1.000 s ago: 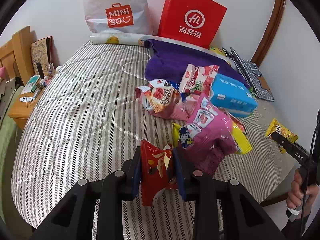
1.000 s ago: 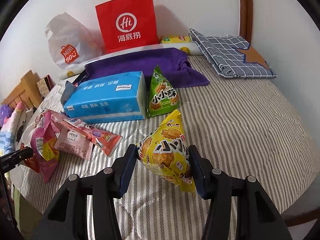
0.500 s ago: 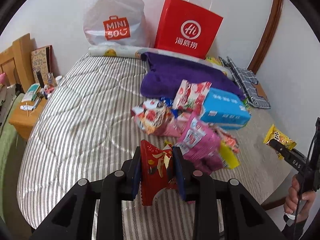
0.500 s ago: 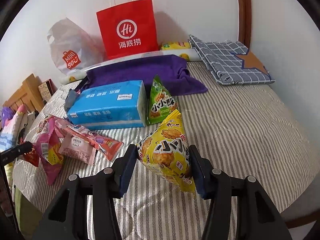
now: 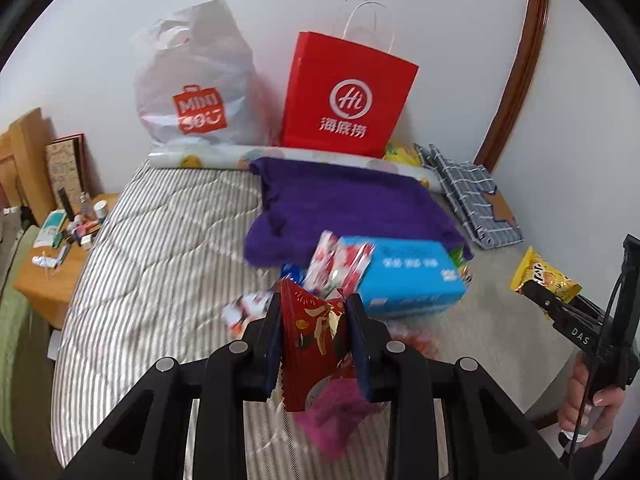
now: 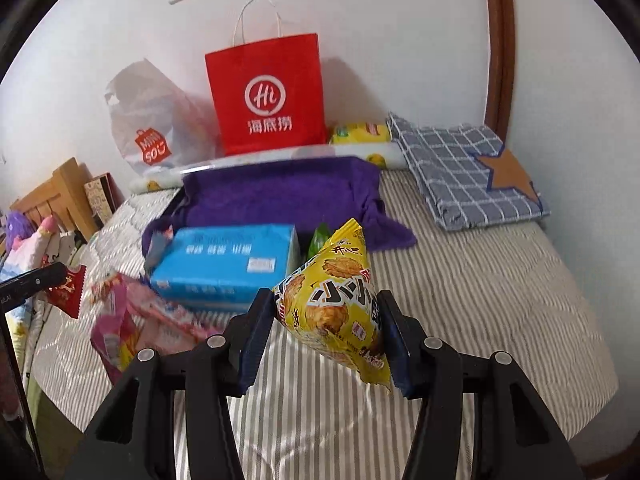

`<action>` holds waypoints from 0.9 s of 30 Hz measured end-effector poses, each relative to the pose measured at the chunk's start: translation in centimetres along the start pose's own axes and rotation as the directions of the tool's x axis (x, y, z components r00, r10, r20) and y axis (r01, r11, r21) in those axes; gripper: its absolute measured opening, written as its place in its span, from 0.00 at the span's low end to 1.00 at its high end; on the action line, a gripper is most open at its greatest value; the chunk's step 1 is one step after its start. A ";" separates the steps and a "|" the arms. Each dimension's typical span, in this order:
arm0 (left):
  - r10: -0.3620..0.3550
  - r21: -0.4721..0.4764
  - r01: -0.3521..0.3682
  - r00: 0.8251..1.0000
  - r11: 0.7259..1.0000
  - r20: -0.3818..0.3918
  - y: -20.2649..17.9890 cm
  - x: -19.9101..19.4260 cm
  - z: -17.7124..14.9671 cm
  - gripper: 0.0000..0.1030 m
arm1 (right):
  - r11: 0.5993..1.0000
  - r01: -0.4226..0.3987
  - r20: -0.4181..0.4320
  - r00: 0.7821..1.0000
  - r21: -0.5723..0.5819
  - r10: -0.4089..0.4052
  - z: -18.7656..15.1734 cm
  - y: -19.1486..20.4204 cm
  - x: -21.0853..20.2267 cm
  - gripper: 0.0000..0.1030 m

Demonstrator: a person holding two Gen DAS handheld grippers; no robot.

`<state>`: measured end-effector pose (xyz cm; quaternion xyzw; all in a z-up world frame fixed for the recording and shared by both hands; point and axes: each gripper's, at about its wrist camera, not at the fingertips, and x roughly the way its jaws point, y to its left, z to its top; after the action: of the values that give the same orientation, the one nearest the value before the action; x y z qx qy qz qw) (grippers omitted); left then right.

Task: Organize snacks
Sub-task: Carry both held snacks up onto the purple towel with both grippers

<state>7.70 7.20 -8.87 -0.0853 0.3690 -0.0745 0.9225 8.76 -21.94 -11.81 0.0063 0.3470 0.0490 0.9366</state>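
My left tongs (image 5: 314,336) pinch a red snack packet (image 5: 310,340); my right tongs (image 6: 326,320) clamp a yellow snack bag (image 6: 340,304), both above the bed (image 6: 480,280). Ahead lies a blue tissue box (image 6: 228,264); bare striped cover runs to the right edge.

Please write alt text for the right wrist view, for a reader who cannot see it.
The right gripper holds a yellow snack bag in its jaws above a striped bed. Behind lie a blue box, a purple towel and a red paper bag against the wall.
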 end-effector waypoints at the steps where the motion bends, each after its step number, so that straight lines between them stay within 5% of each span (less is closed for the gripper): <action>1: -0.003 0.008 0.003 1.000 1.000 0.003 -0.4 0.2 0.7 0.27 | 1.000 0.003 0.007 1.000 -0.005 -0.003 0.7 0.0 0.1 0.50; 13: 0.012 0.054 -0.013 1.000 0.998 0.023 -2.5 4.0 8.4 0.27 | 0.998 -0.007 0.053 0.999 -0.060 0.011 9.4 1.0 3.7 0.50; 27: 0.046 0.042 -0.048 0.998 0.998 0.034 -1.3 9.9 16.1 0.27 | 0.993 -0.079 0.048 0.995 -0.084 0.083 18.4 2.3 12.9 0.50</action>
<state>25.86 5.57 -3.70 -0.0579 0.3538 -0.0593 0.9316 30.22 -18.00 -6.08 -0.0166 0.3201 0.1009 0.9418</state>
